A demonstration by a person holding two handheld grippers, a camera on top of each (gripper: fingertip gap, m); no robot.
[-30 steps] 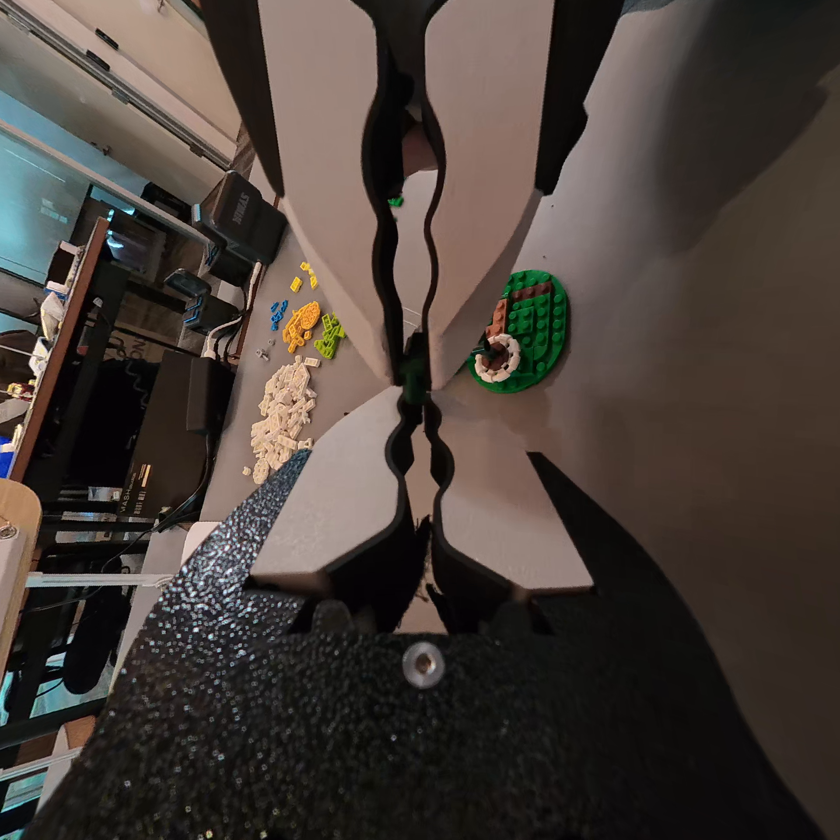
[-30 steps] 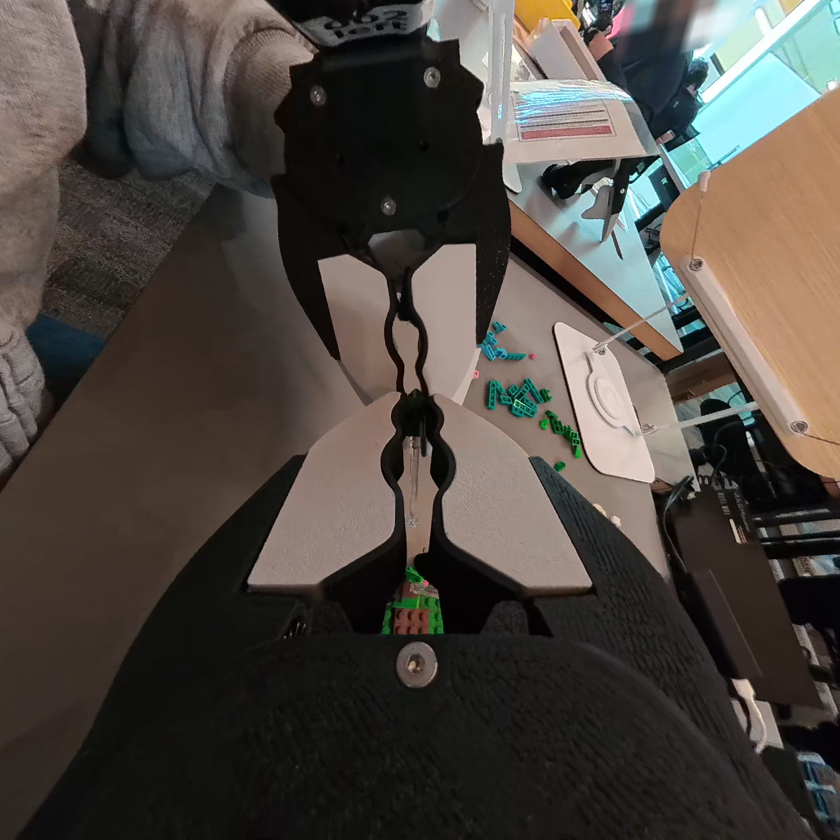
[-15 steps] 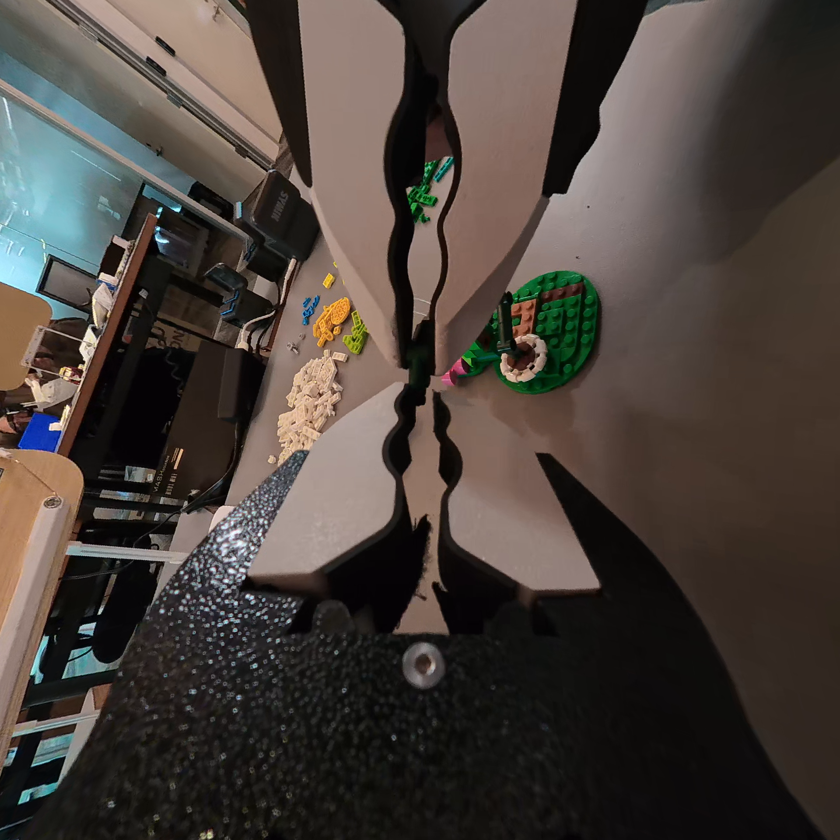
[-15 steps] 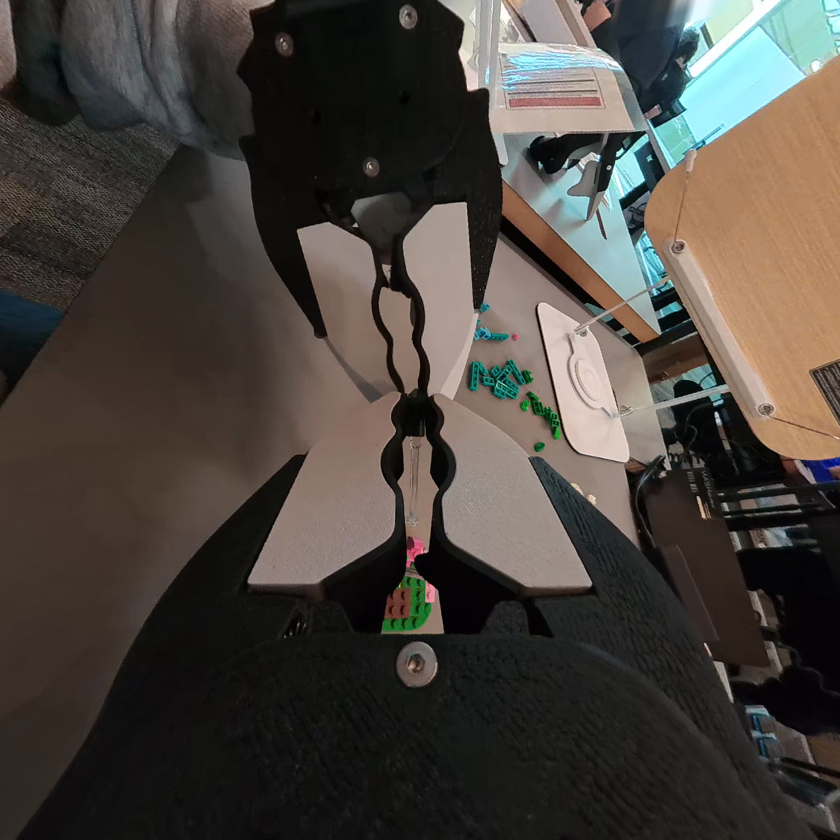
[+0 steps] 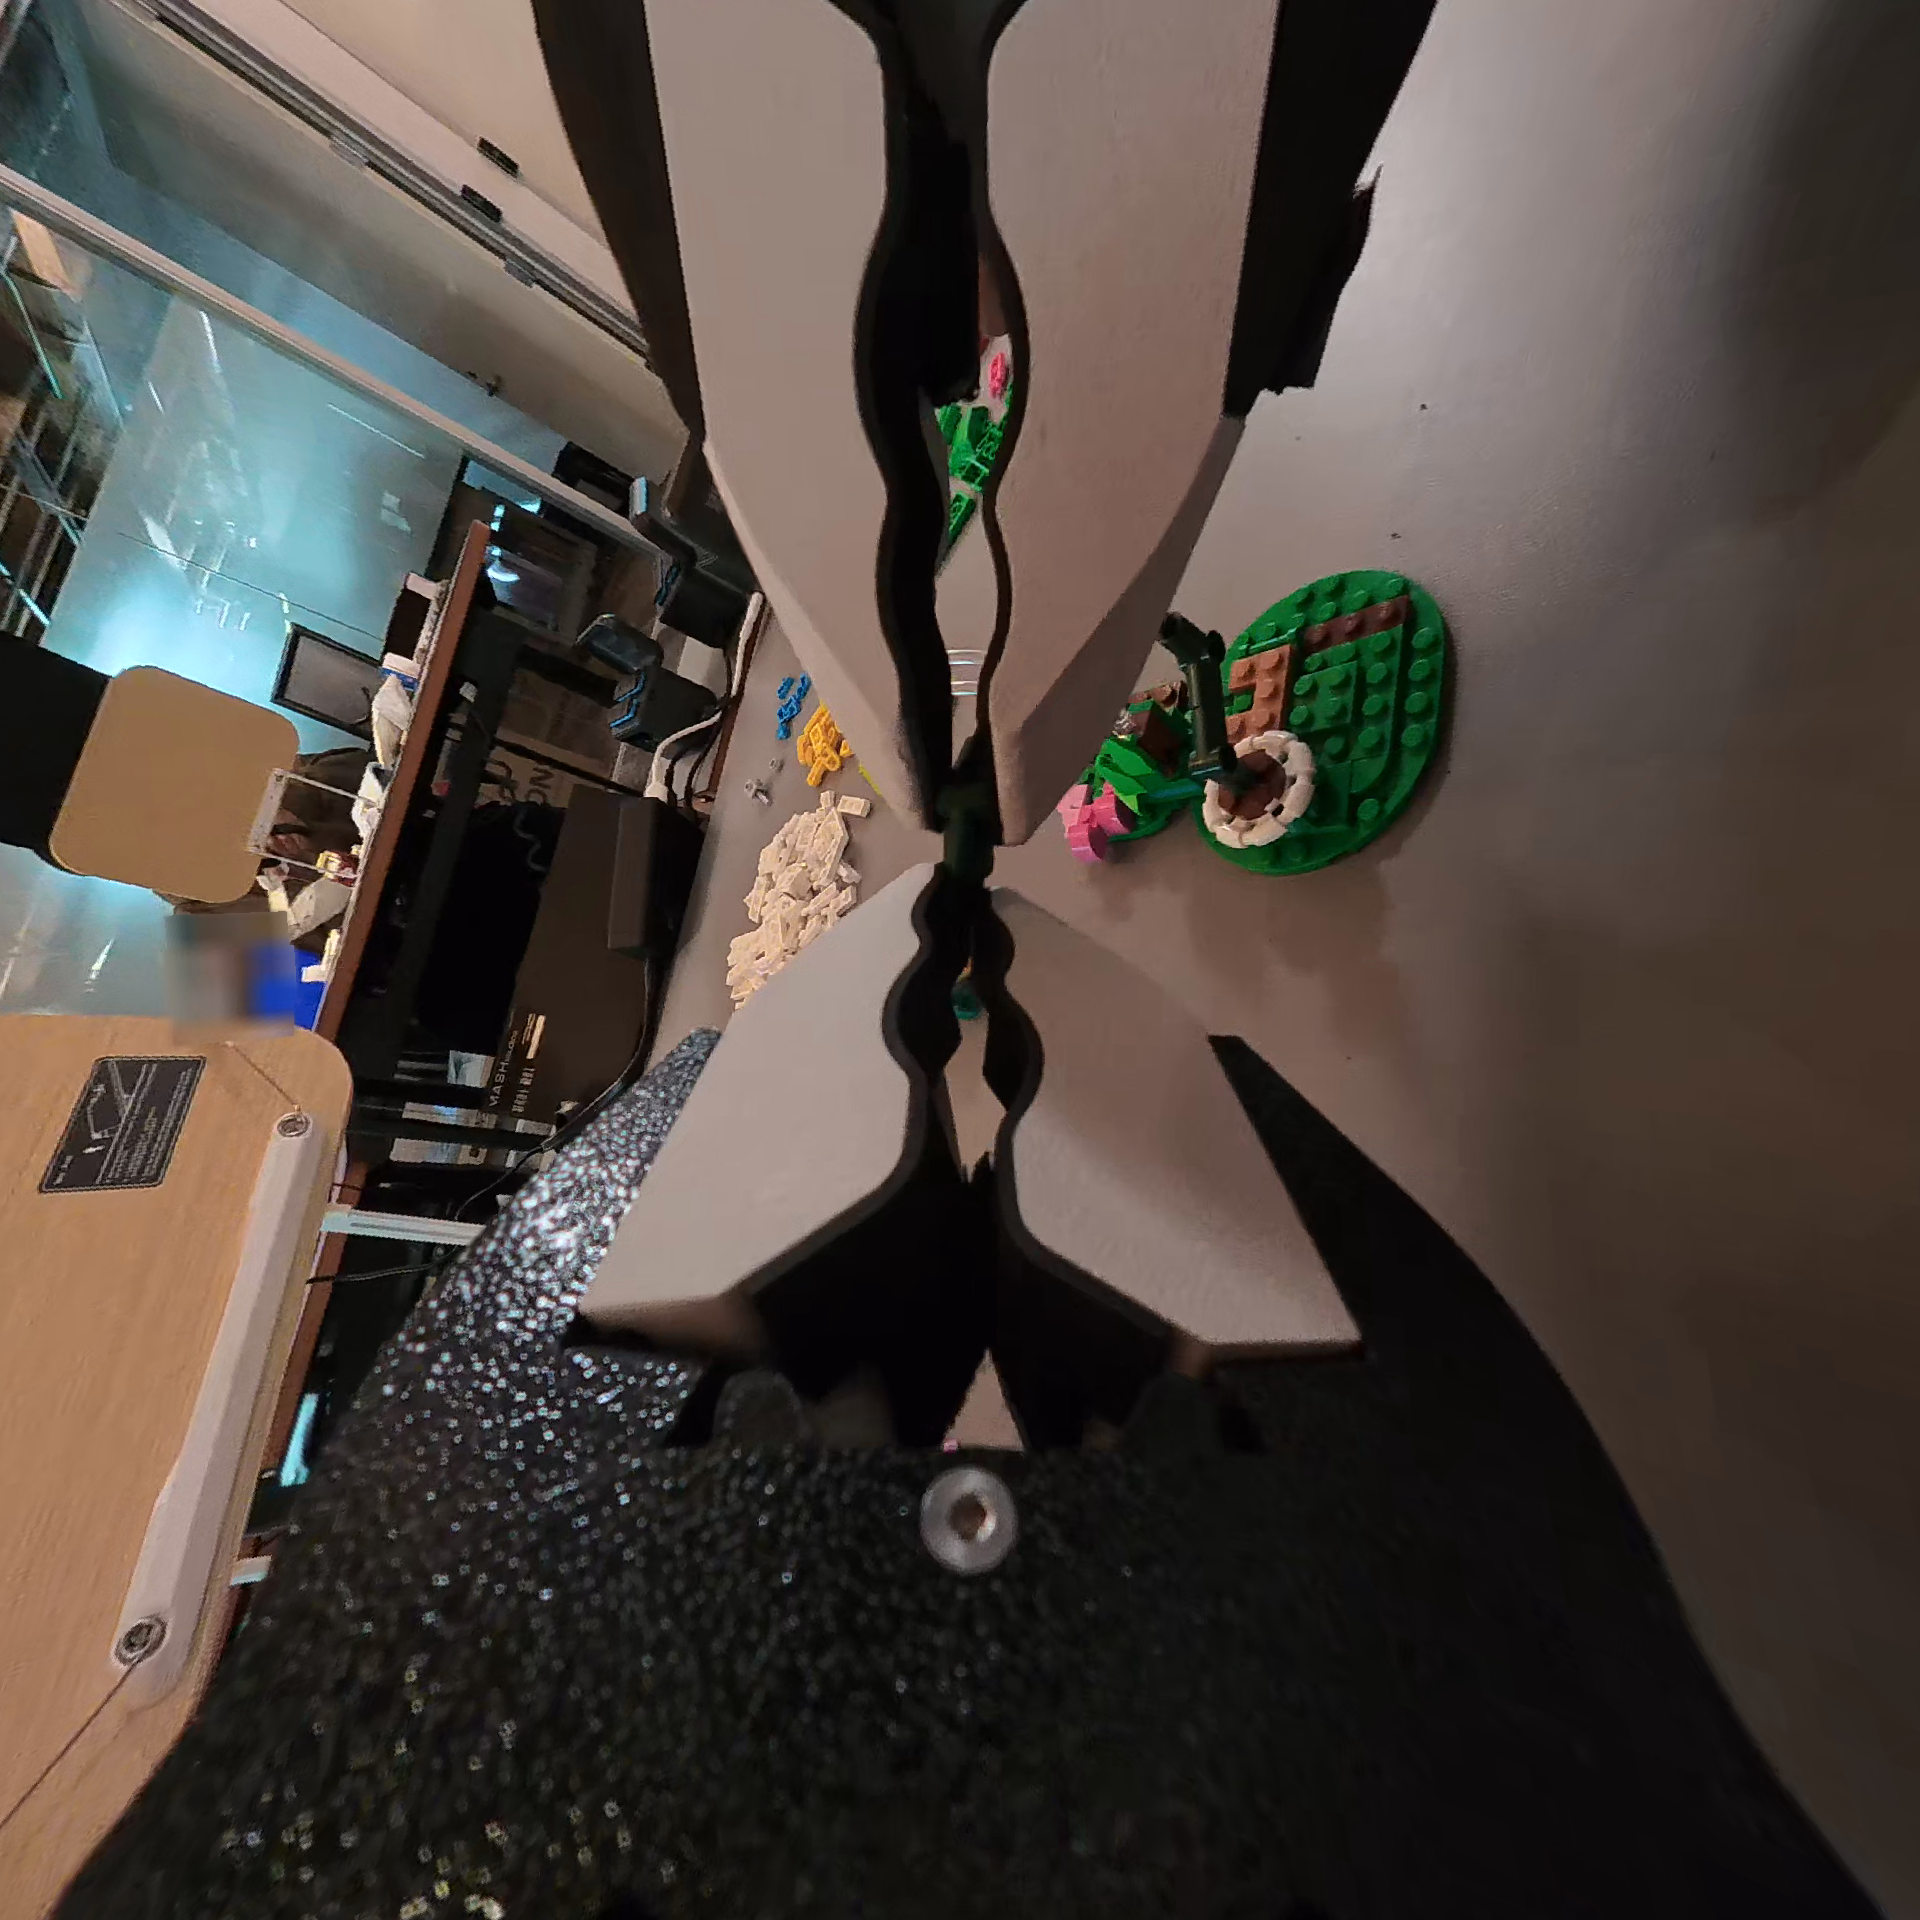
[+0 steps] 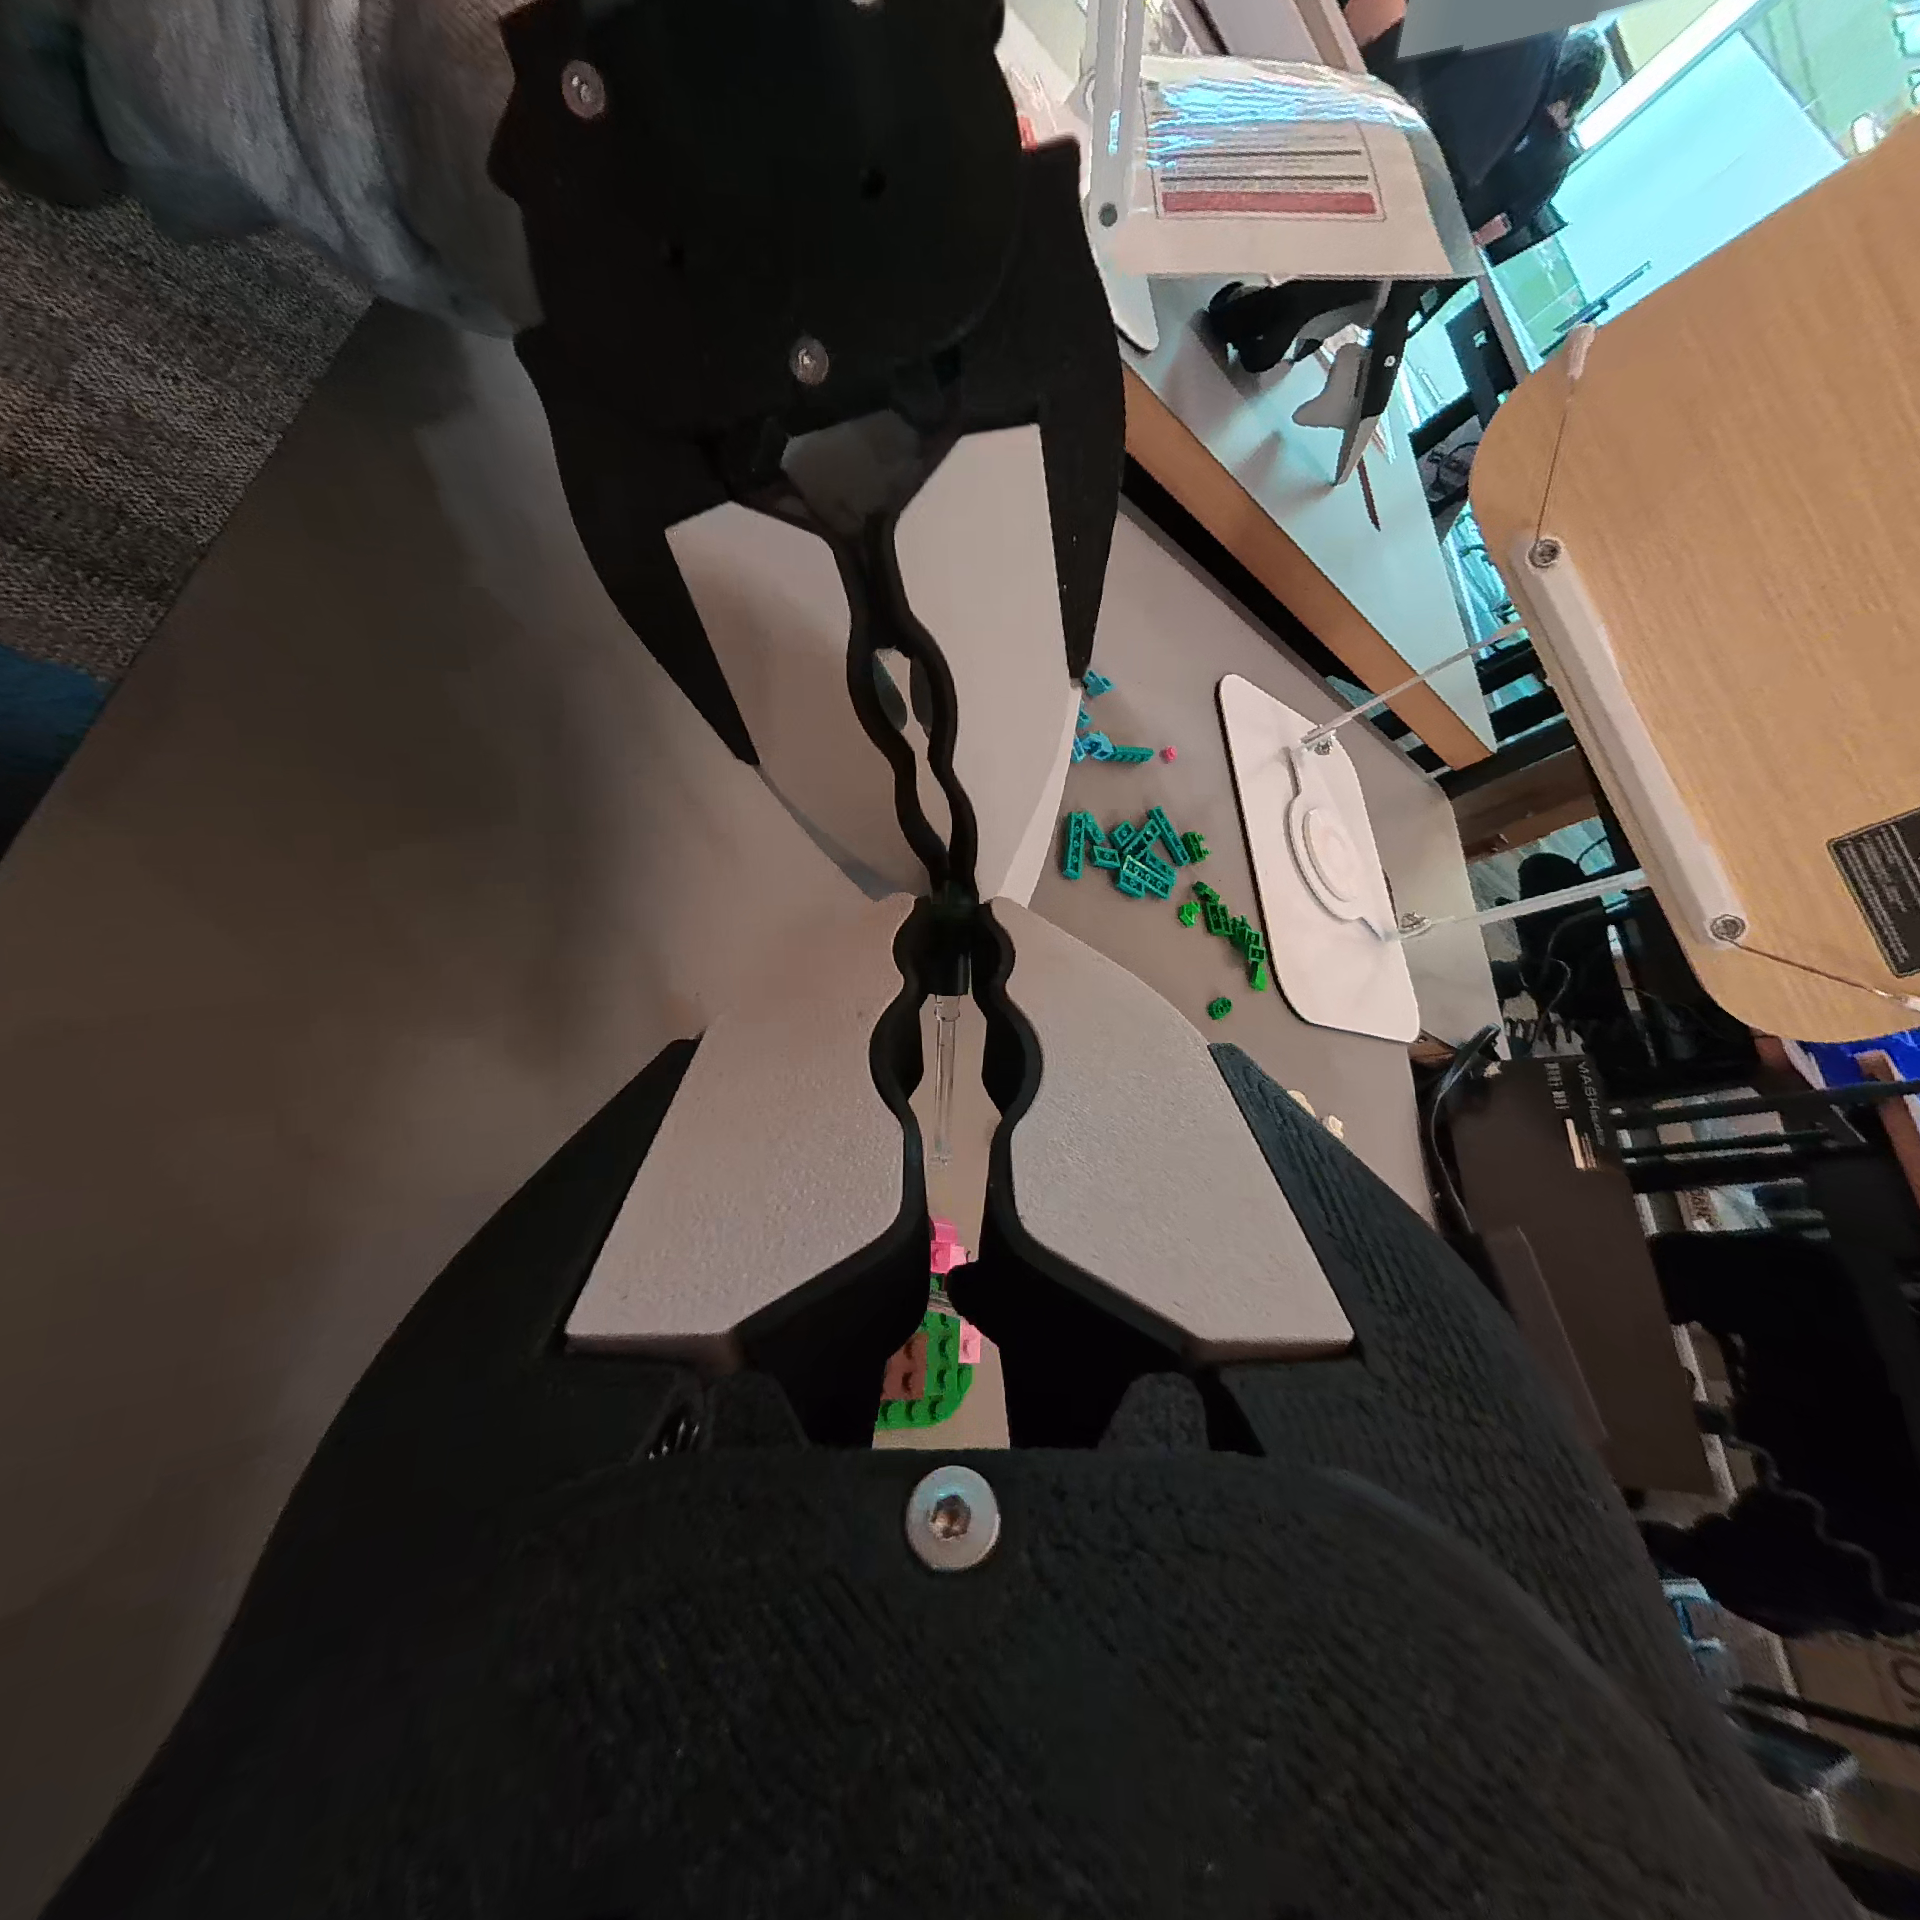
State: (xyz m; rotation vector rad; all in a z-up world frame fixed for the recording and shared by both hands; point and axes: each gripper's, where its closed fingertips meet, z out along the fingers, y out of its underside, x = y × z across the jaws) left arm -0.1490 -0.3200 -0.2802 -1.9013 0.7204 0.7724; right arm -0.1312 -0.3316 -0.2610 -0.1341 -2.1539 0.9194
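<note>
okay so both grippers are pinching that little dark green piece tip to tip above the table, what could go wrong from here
1. The dark green piece is pinched only at the tips of the left gripper and right gripper; a slight twist could pop it loose.
2. A clear rod hangs from it unsupported between the right fingers and might detach.
3. Anything dropped may land among the white brick pile or by the green round base, likely hard to find.

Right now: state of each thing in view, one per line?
Left claw: shut on dark green piece.
Right claw: shut on the same piece, tip to tip with the left; clear rod trails back between its fingers.
Round green baseplate: flat on table, partly built.
White bricks: loose pile.
</note>
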